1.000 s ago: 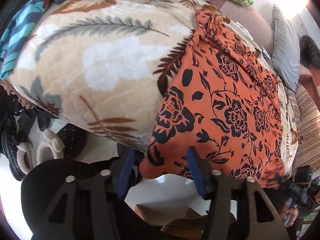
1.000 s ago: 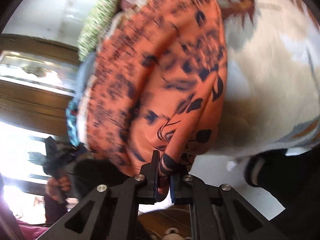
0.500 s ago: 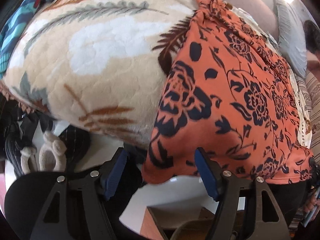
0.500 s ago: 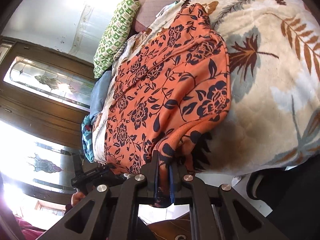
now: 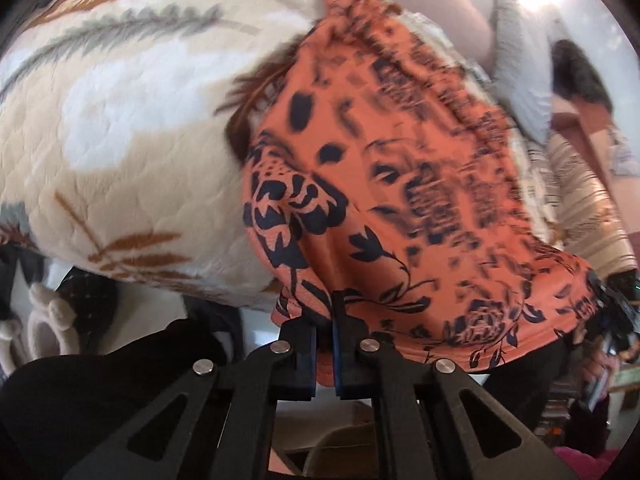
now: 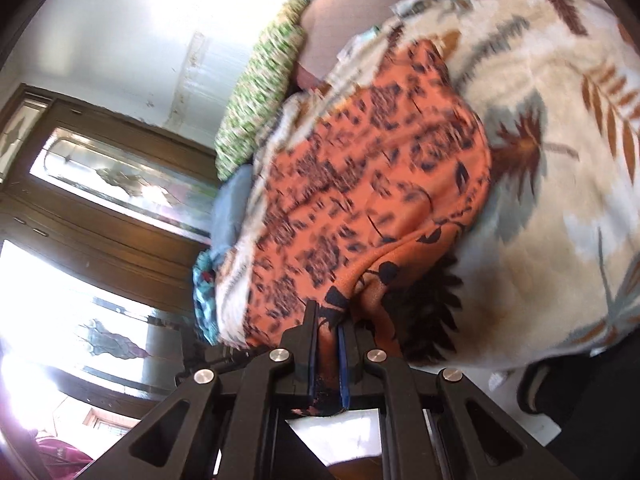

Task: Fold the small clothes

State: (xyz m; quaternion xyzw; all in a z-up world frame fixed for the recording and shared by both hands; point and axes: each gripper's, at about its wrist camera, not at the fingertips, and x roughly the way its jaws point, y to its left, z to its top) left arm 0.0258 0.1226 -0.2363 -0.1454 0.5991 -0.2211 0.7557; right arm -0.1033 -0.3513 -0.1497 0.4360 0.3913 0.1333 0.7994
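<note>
Both grippers now have the orange floral garment [image 5: 400,200]. It lies spread on the leaf-print quilt [image 5: 120,140], with its near hem hanging over the quilt's front edge toward you.

Left gripper [image 5: 325,312]: jaws have just been closing and are now pinched narrow on the hem at the garment's near left corner, with cloth bunched between the pads. Right gripper [image 6: 329,328]: jaws clamped narrow on the opposite near corner, with a fold of cloth gathered between them.

Step in hand, as judged: raise the near edge and carry it over to the far edge for the first fold.

Notes for doing it well:
- Check that the left pinch has caught the hem only, not the quilt beneath; the pictures do not settle this.
- Lift both corners together and level, so the hem stays straight between your hands.
- Hold light tension across the hem. This cloth looks thin and slippery, and it will likely sag or slide.
- Lay it toward the far edge near the green patterned cushion [image 6: 260,92], matching corner to corner before you release.
- The quilt's pile may drag on the cloth, so lift clear.
</note>
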